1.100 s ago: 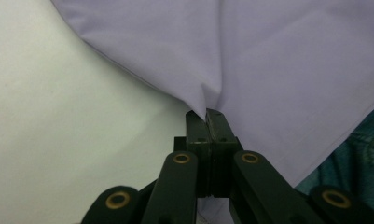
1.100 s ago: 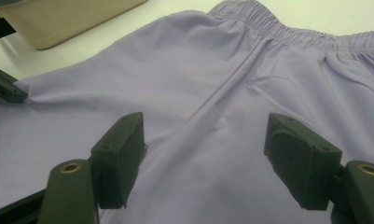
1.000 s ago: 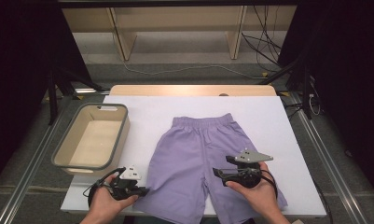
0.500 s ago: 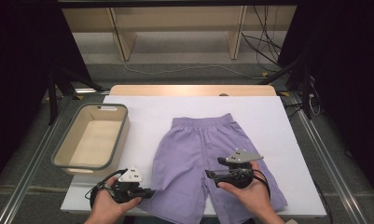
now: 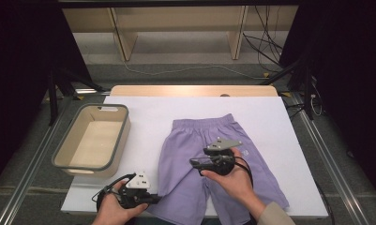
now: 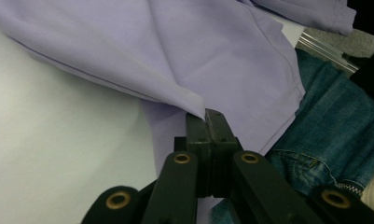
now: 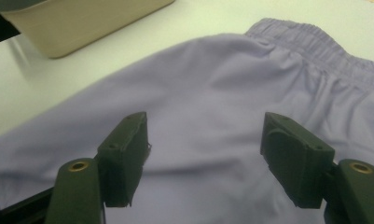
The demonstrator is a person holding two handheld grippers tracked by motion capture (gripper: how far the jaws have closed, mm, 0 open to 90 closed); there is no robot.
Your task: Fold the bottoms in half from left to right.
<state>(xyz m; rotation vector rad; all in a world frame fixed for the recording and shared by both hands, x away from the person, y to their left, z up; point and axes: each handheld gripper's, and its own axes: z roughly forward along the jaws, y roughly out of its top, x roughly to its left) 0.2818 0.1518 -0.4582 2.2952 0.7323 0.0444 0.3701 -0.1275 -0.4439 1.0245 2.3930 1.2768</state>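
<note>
The left gripper (image 5: 150,199) is pinching a fold at the hem of the lavender shorts (image 5: 209,164), its black jaws pressed fully together on the thin cloth at the near edge of the table (image 5: 143,112). In the left gripper view the fabric is rising in a soft peaked crease right at the jaw tips (image 6: 206,116), smooth and matte, with a stitched hem running along its edge; blue denim with orange stitching is showing past the table edge.

The right gripper (image 5: 195,162) is hovering over the middle of the shorts with its jaws standing wide apart and nothing between them; in the right gripper view (image 7: 203,140) the cloth is lying below, lightly rippled, with the gathered elastic waistband (image 7: 315,42) puckering at the far side.

The shorts are lying flat on the white table cover, waistband away from the person, legs toward them. To their left a beige rectangular bin (image 5: 93,140) with a grey rim and rounded corners is sitting empty; a small white label on its far wall is too small to read.
</note>
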